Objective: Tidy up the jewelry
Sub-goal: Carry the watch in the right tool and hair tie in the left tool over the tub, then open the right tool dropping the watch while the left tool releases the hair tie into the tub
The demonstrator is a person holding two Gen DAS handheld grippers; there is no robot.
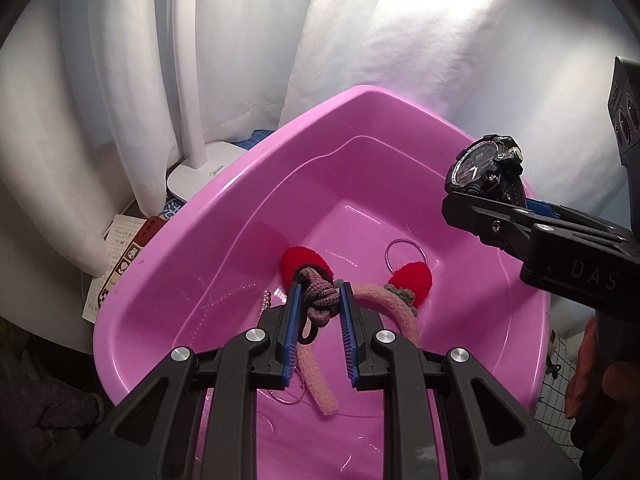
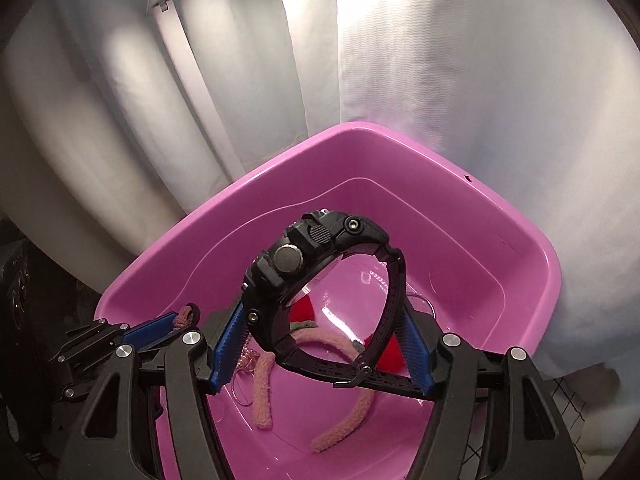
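- Two items in hand, both over the pink basin [image 1: 224, 216].
- Left gripper [image 1: 320, 300]: narrow, my pads clamped on a knotted hair tie [image 1: 320, 294], low inside the basin.
- Right gripper [image 2: 324, 344]: wide, pads pressed on a black wristwatch [image 2: 320, 264], hanging above the basin floor.
- Already lodged: fuzzy headband [image 1: 384, 300] with red ears, thin ring [image 1: 404, 252], bead chain [image 1: 266, 300].
- Step, as I judge it: delivery into the basin.
- Next move calls for lowering both and parting the jaws clear of the headband.
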